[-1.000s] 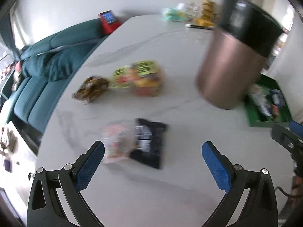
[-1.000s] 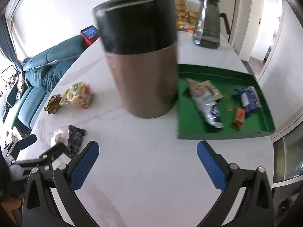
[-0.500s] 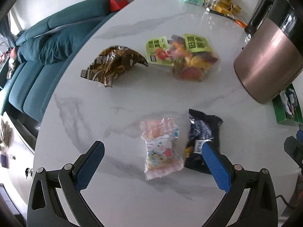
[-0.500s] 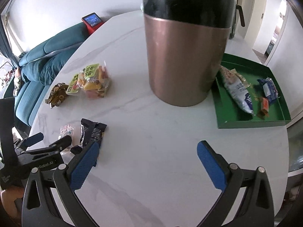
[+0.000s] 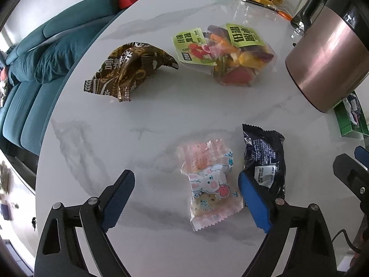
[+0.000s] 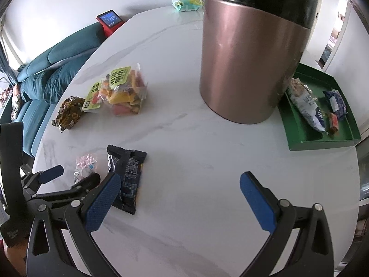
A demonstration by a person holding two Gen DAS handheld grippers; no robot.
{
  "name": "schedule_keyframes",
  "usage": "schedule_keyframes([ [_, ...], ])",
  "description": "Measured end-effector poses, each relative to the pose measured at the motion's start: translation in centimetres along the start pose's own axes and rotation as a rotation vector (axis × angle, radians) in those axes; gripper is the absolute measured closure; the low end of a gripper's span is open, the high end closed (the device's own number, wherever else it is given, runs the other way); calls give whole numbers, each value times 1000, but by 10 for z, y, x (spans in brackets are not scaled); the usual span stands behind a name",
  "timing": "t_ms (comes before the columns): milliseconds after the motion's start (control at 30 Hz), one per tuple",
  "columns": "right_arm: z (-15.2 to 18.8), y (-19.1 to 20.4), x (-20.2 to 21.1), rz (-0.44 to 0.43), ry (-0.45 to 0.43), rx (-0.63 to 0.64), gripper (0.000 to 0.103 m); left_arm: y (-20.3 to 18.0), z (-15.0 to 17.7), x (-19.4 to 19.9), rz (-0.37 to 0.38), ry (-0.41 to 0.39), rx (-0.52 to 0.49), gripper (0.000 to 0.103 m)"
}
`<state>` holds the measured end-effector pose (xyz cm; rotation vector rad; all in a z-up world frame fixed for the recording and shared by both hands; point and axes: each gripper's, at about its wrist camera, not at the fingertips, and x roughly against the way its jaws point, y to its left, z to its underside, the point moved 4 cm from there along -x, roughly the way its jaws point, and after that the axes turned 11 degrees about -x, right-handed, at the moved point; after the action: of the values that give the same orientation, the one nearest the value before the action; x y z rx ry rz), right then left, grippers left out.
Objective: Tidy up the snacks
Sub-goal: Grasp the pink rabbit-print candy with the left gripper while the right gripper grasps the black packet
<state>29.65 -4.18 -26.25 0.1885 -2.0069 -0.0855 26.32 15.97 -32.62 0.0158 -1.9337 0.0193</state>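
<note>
Right wrist: green tray (image 6: 320,142) w/ snack packets (image 6: 307,107)

Both views are bright, lit by soft daylight. The white marbled worktop (image 5: 161,120) carries a broad pale sheen toward its far edge and a faint sheen near its right edge. The copper canister (image 6: 249,64) shows vertical streaks of glare on its metal wall. Shadows are weak and diffuse, lying close under the snack packets. Focus is sharp in both; print on the wrappers is legible at centre. Strong fisheye bending curves the worktop's edges, and dark vignetting fills all four corners. The doorway at the right view's edge is overexposed.
</note>
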Motion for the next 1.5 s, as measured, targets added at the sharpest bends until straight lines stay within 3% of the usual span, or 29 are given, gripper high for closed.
schedule_keyframes([
  [167,0,8,-7,21,3,5,0,-1,1,-3,2,2,-22,17],
  [500,1,19,-18,41,10,-7,0,10,-3,1,-28,-15,-45,62],
  [767,7,32,-27,31,38,-13,0,19,-2,2,3,-10,-33,65],
  [1500,17,70,-66,14,123,29,0,53,3,7,-9,-21,4,65],
])
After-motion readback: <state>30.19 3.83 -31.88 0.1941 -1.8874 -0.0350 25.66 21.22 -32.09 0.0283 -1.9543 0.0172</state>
